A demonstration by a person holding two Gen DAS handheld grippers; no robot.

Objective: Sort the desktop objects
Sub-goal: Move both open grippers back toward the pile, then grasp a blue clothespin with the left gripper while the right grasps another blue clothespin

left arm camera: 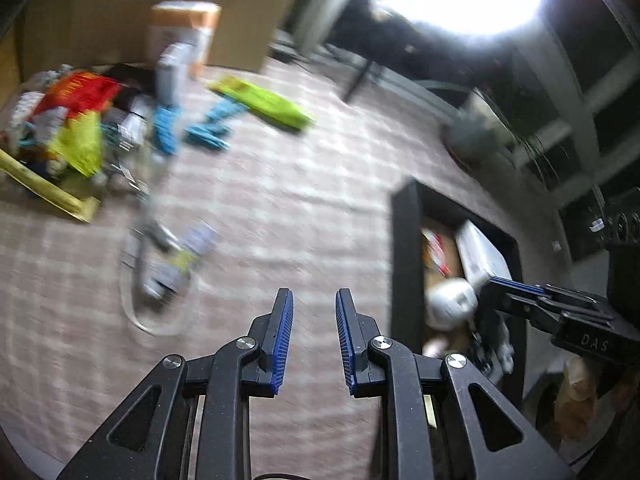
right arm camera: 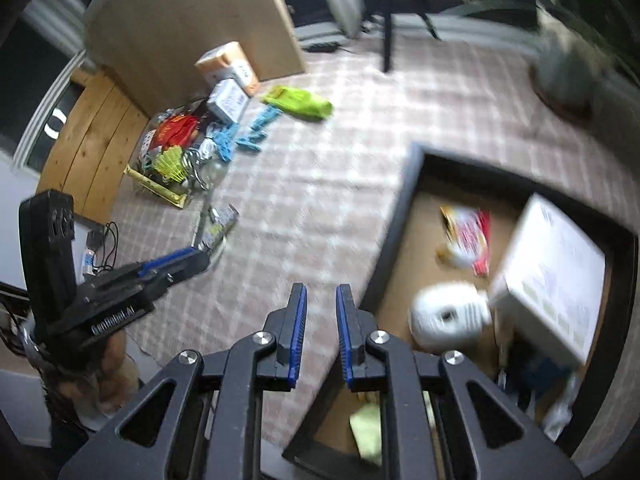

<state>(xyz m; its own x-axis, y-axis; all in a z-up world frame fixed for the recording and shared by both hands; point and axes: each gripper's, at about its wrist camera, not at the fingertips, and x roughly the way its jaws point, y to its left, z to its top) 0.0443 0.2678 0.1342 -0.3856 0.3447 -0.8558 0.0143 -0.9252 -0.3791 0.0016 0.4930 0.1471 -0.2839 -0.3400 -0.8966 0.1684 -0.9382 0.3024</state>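
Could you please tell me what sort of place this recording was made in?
Probably a home room: a table under a checked tablecloth, a wooden floor, a potted plant, plus a household clutter pile and a black sorting box.

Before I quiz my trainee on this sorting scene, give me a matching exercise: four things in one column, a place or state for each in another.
Things:
1. white box
2. lime-green packet
3. blue clothespins
4. left gripper

Places or states:
A. lying alone on the checked cloth, beyond the pile
B. inside the black-rimmed tray
C. empty, jaws apart
D. at the edge of the cluttered pile

Pairs: 1-B, 2-A, 3-D, 4-C
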